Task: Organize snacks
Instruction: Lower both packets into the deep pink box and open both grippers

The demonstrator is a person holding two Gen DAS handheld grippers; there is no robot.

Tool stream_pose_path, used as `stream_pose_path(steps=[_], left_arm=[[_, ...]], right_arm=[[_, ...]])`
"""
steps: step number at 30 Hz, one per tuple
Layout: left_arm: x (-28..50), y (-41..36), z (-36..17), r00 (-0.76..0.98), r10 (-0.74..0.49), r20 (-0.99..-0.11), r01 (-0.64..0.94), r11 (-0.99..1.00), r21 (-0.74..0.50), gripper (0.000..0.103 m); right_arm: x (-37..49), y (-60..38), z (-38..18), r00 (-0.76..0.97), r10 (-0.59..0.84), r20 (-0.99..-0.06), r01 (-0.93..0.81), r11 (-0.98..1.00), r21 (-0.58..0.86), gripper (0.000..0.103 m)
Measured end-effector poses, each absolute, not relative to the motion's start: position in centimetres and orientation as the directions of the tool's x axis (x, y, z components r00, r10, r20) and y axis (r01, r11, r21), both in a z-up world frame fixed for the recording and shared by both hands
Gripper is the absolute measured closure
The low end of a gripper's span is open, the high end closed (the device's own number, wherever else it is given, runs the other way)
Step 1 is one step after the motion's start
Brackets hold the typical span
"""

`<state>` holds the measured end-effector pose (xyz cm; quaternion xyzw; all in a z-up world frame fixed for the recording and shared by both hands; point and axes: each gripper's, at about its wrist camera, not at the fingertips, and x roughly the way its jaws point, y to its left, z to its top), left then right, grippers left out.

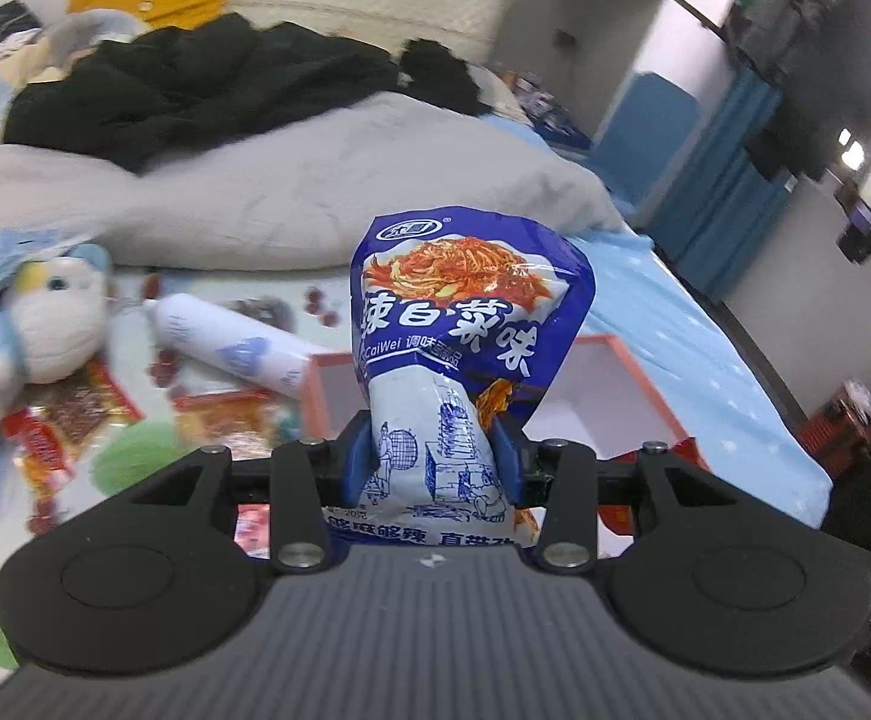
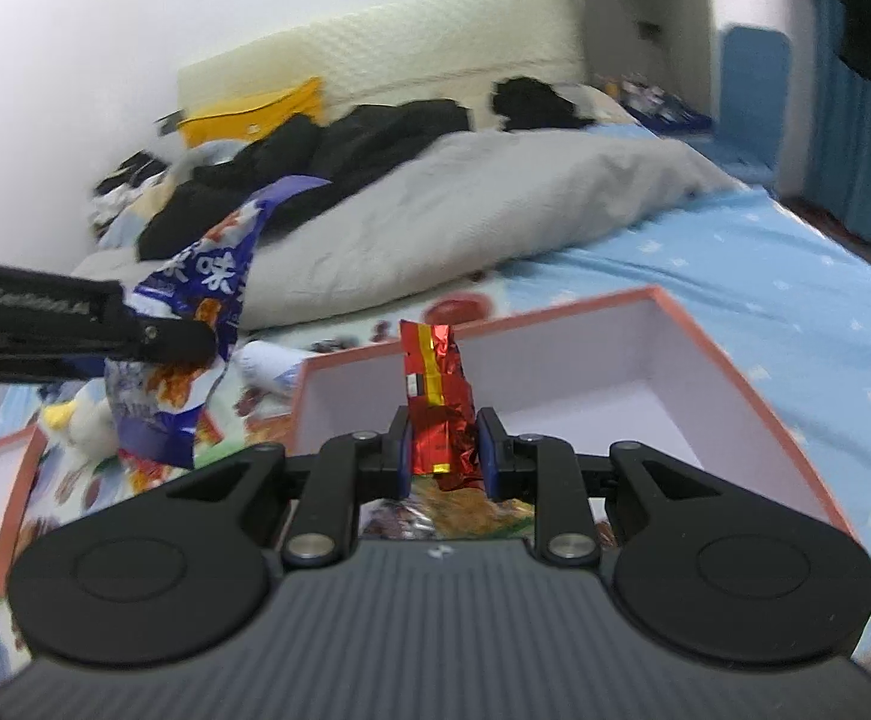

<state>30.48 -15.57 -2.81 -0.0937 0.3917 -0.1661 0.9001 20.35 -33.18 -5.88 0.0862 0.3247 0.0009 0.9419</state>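
Note:
My left gripper [image 1: 434,456] is shut on a blue and white snack bag [image 1: 465,312], held upright above the bed, in front of an orange-rimmed box [image 1: 639,378]. The same bag [image 2: 195,324] and left gripper [image 2: 183,342] show at the left of the right wrist view. My right gripper [image 2: 442,450] is shut on a small red foil packet [image 2: 435,396], held above the near edge of the orange-rimmed white box [image 2: 735,372]. Loose red snack packets [image 1: 81,414] lie on the bed at the left.
A plush toy [image 1: 39,324] and a white bottle [image 1: 231,348] lie on the patterned sheet. A grey duvet [image 1: 327,180] with black clothes [image 1: 195,90] lies behind. A second orange-rimmed box [image 2: 9,504] sits at the left. More snacks [image 2: 459,516] lie under the right gripper.

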Motion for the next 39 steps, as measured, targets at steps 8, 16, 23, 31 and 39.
stream_pose_path(steps=[8, 16, 23, 31, 39], left_arm=[[30.8, -20.3, -5.5, 0.564, -0.395, -0.725, 0.277, 0.918, -0.285, 0.055], [31.9, -21.7, -9.3, 0.504, -0.359, -0.785, 0.276, 0.929, -0.248, 0.044], [32.2, -21.4, -9.5, 0.518, -0.334, -0.787, 0.283, 0.936, -0.21, 0.026], [30.7, -20.3, -6.8, 0.561, -0.361, -0.745, 0.303, 0.927, -0.222, 0.026], [27.6, -17.8, -2.6, 0.64, -0.372, -0.673, 0.324, 0.924, -0.203, 0.026]], right_arm=[[20.6, -36.6, -8.5, 0.74, 0.009, -0.673, 0.126, 0.98, 0.152, 0.077], [20.7, -38.3, -11.6, 0.699, 0.019, -0.715, 0.168, 0.967, 0.19, 0.073], [20.6, -39.8, -12.4, 0.703, 0.001, -0.711, 0.235, 0.943, 0.233, 0.036], [19.6, -39.1, -10.0, 0.744, 0.007, -0.668, 0.204, 0.95, 0.237, 0.037], [18.0, -36.8, -5.5, 0.808, 0.024, -0.589, 0.14, 0.963, 0.231, 0.037]])
